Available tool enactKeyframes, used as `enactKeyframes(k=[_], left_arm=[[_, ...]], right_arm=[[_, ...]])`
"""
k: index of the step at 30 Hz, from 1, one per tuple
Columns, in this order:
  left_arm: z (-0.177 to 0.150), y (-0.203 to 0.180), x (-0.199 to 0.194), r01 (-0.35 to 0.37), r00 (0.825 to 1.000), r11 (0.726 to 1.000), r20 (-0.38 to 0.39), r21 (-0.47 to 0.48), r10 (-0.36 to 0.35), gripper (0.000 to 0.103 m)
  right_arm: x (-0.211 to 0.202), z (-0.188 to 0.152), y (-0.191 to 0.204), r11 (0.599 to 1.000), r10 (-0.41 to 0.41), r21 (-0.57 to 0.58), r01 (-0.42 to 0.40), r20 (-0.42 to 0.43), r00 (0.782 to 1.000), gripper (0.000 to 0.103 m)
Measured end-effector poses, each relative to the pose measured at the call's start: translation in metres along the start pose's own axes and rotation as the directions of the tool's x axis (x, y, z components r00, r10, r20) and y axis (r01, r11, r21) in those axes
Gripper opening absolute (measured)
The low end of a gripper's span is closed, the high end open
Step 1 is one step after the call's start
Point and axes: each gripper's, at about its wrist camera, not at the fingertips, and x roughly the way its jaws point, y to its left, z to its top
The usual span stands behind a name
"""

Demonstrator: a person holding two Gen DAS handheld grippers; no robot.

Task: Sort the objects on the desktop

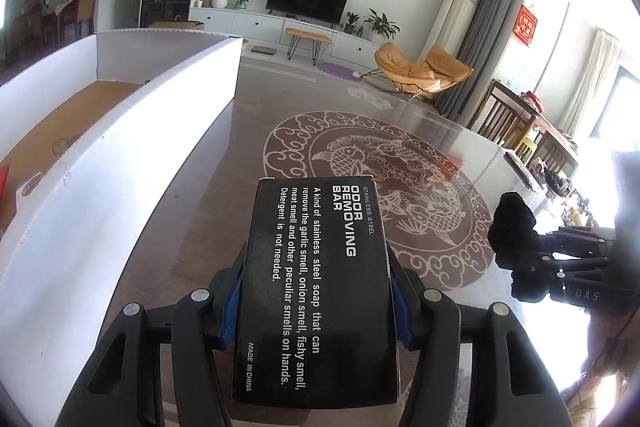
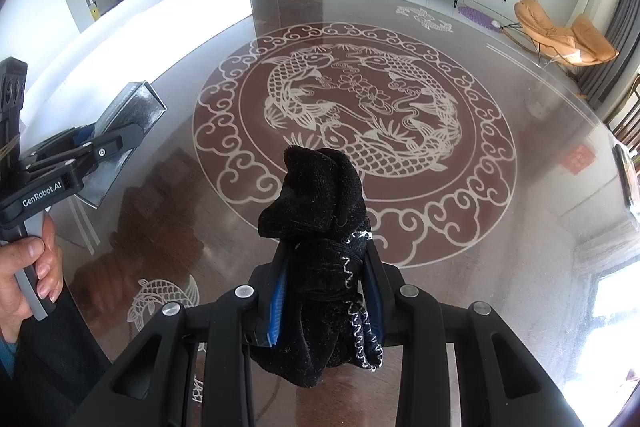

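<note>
left gripper clamping black soap box, white bin upper left, right gripper pinching black sock above glass table

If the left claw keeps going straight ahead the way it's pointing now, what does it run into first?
Probably nothing soon. The left claw, shut on the black printed odor-bar box, points out over the glass tabletop with the koi pattern; the tall white open box stands off to its left. Depth is hard to judge.
</note>
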Motion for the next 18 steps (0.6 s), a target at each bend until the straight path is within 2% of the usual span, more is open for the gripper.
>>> enactKeyframes(k=[2, 4, 7, 9, 11, 13, 16, 18], left_arm=[[0.01, 0.009, -0.028, 0.017, 0.999, 0.999, 0.047, -0.048, -0.015, 0.058], [0.026, 0.026, -0.058, 0.008, 0.995, 0.997, 0.101, -0.078, 0.0, 0.058], [0.054, 0.068, -0.099, -0.066, 0.985, 0.991, 0.153, -0.119, 0.084, 0.058], [0.069, 0.103, -0.117, -0.145, 0.973, 0.979, 0.157, -0.146, 0.167, 0.058], [0.078, 0.141, -0.123, -0.235, 0.96, 0.956, 0.114, -0.175, 0.257, 0.058], [0.077, 0.178, -0.119, -0.302, 0.947, 0.928, 0.04, -0.22, 0.318, 0.058], [0.065, 0.217, -0.102, -0.395, 0.919, 0.885, -0.092, -0.246, 0.384, 0.058], [0.054, 0.233, -0.093, -0.438, 0.898, 0.859, -0.169, -0.266, 0.405, 0.059]], right_arm=[[-0.016, 0.019, 0.012, 1.0, 0.026, -0.008, -0.026, 0.063, 0.998, 0.033], [-0.031, 0.047, 0.03, 0.998, 0.068, -0.027, -0.065, 0.128, 0.989, 0.033], [-0.044, 0.098, 0.072, 0.986, 0.162, -0.079, -0.148, 0.211, 0.964, 0.033], [-0.048, 0.131, 0.11, 0.969, 0.236, -0.129, -0.21, 0.242, 0.941, 0.033], [-0.046, 0.161, 0.154, 0.946, 0.309, -0.185, -0.267, 0.258, 0.915, 0.034], [-0.036, 0.185, 0.2, 0.919, 0.371, -0.237, -0.316, 0.243, 0.896, 0.034], [-0.001, 0.207, 0.266, 0.859, 0.474, -0.292, -0.421, 0.139, 0.87, 0.036], [0.029, 0.211, 0.299, 0.843, 0.485, -0.297, -0.448, 0.06, 0.873, 0.036]])
